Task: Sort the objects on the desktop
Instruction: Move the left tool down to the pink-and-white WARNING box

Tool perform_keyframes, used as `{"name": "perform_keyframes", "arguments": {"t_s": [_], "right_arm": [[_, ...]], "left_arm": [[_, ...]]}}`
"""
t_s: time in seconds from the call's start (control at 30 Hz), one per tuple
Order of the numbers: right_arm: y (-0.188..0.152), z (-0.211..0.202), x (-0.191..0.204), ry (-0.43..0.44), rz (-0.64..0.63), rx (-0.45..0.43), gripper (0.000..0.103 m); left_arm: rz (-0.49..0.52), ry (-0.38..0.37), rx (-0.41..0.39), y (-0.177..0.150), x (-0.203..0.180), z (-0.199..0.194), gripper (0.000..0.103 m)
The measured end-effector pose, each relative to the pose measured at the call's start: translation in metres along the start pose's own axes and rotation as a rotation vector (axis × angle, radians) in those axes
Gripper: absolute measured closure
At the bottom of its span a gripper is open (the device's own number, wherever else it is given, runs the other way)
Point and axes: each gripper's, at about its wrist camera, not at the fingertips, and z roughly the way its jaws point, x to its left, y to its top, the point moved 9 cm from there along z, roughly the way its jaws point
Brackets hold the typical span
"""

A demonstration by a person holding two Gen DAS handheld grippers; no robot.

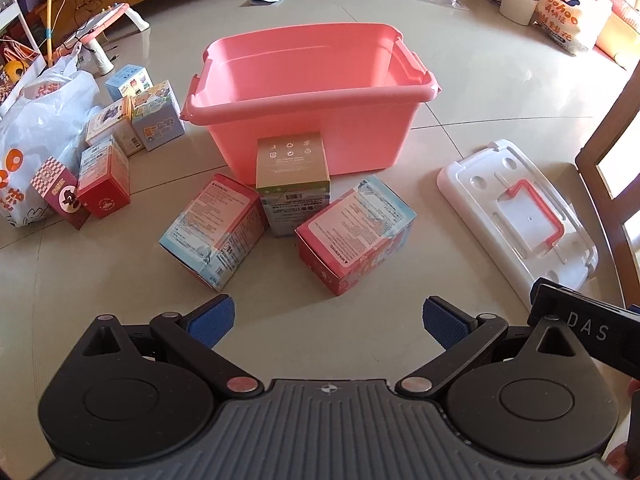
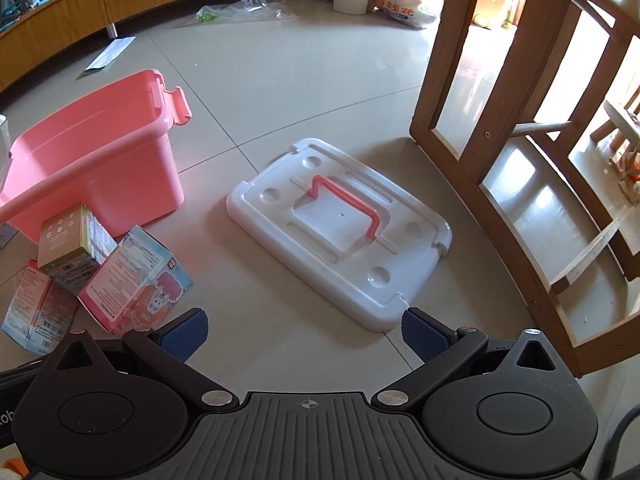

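Left wrist view: left hand-held gripper [image 1: 326, 322] hangs over the tiled floor [image 1: 460, 92], jaws spread wide, blue pads [image 1: 212, 318] bare, nothing between them and nothing touched. Ahead of the fingertips lie three cartons in a tight cluster. Blue-and-pink carton [image 1: 214, 230] lies tilted on its side, ahead and left, its lower corner near the left pad but apart from it. Red-and-blue carton [image 1: 354, 232] lies on its side, ahead and slightly right. Kraft-topped carton [image 1: 293, 184] stands upright between and behind those two, just in front of the pink storage bin [image 1: 308, 96]. The bin stands open; no contents show. A further group of small cartons [image 1: 120, 144] sits well left, beside a white plastic bag [image 1: 36, 136].

Right wrist view: right hand-held gripper [image 2: 304, 334] also wide open, pads [image 2: 420, 336] bare, above the floor. The white lid [image 2: 340, 228] with its pink handle lies flat on the floor directly ahead, its near corner close to the right fingertip; contact cannot be judged. The red-and-blue carton [image 2: 136, 284] lies just ahead of the left fingertip. Pink bin [image 2: 96, 160] farther left; wooden chair frame [image 2: 516, 184] to the right.
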Motion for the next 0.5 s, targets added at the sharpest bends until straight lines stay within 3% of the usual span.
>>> {"name": "perform_keyframes", "arguments": {"t_s": [0.3,0.43,0.5], "right_arm": [[0.003,0.032,0.018,-0.029,0.004,0.050,0.002],[0.002,0.047,0.026,-0.010,0.043,0.063,0.002],[0.003,0.053,0.032,-0.006,0.051,0.069,0.002]], "left_arm": [[-0.070,-0.091,0.006,0.023,0.012,0.033,0.000],[-0.075,-0.050,0.012,0.033,0.042,0.059,0.001],[-0.081,-0.034,0.004,0.039,0.060,0.069,0.008]]}}
